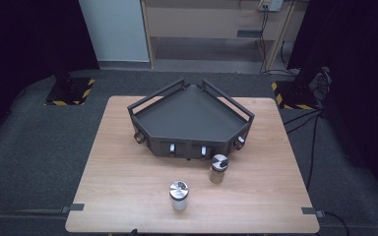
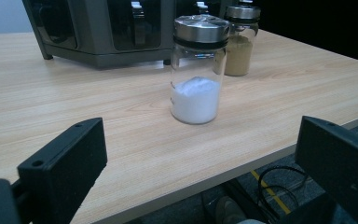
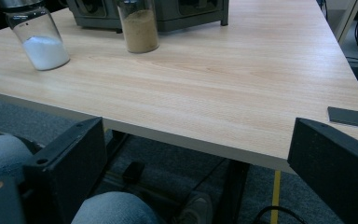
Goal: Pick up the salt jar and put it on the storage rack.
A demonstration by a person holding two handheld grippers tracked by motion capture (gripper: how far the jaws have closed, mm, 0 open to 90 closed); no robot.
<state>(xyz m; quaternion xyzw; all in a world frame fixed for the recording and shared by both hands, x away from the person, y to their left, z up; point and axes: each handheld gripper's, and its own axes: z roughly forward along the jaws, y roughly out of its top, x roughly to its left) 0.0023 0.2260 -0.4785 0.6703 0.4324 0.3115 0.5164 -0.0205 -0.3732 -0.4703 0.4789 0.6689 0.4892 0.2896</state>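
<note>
salt jar (image 2: 196,70) stands upright near my table's (image 1: 128,196) front edge, the brown spice jar (image 2: 239,42) just behind it by the dark rack (image 1: 192,118). i see both grippers (left (image 2: 200,163), right (image 3: 196,163)) gaping wide, holding nothing.

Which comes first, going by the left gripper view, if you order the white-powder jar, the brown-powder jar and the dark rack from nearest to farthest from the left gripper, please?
1. White-powder jar, straight ahead, centre.
2. Brown-powder jar, behind it, slightly right.
3. Dark rack, at the back, left.
</note>
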